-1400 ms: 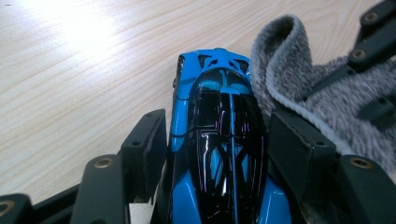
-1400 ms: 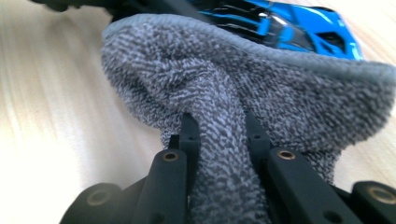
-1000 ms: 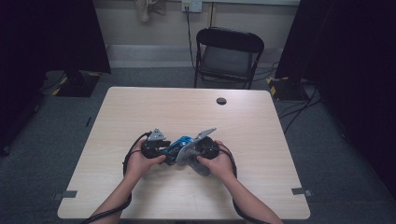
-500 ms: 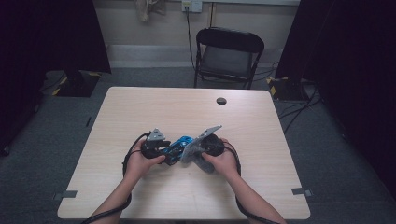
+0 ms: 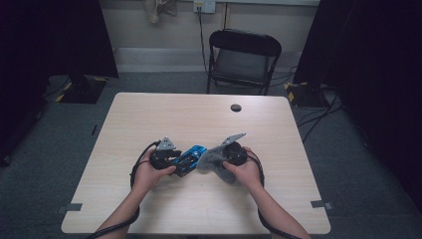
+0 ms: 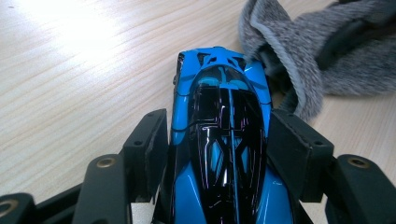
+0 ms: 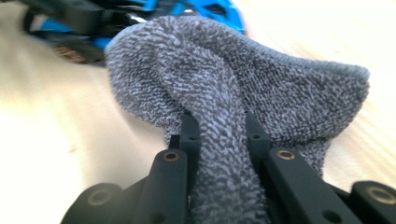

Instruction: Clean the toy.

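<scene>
A glossy blue and black toy racing car [image 6: 223,140] sits lengthwise between the jaws of the left gripper [image 6: 219,154], its nose pointing away from the camera; both black pads press against its flanks, so the jaws are clamped on the car at a middling width. In the high view the left gripper [image 5: 166,157] holds the car [image 5: 189,158] just above the pale wooden surface [image 5: 199,119], near its middle.

The right gripper [image 7: 218,154] has its jaws drawn narrow, pinching a fold of a grey fuzzy knitted sock [image 7: 243,88] that bulges out ahead of them. In the high view the right gripper [image 5: 230,155] and the sock [image 5: 211,160] lie just beside the car's nose. In the left gripper view the sock's open cuff [image 6: 299,51] touches the car's front right corner.
</scene>
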Motion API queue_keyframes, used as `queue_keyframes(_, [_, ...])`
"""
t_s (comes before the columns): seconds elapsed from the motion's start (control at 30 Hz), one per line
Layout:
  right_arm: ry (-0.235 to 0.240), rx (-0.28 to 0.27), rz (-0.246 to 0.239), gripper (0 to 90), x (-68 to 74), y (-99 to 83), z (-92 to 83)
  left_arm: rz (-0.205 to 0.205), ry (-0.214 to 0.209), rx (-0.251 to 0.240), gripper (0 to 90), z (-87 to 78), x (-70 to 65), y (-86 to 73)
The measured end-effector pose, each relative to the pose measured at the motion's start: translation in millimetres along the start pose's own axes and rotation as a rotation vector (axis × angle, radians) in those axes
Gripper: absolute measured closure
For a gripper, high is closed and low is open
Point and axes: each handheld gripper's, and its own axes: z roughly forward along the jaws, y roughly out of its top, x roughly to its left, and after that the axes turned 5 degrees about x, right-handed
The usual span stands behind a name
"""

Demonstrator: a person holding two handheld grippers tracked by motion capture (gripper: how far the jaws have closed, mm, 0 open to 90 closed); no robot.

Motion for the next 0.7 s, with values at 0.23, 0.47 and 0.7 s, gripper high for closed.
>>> queue_keyframes(0.23, [0.094, -0.016, -0.135, 76.3, 37.0, 3.1, -8.2, -0.001, 0.0, -0.002, 39.2, 0.2, 0.0, -0.1])
queue_keyframes(0.47, [0.178, 0.007, -0.233, 76.2, 69.3, 12.3, 7.0, -0.004, 0.0, -0.001, 39.2, -0.2, -0.1, -0.5])
queue_keyframes(0.7, [0.166, 0.021, -0.2, 76.1, 69.9, 19.9, 27.1, -0.002, 0.0, -0.008, 39.2, -0.1, 0.0, -1.3])
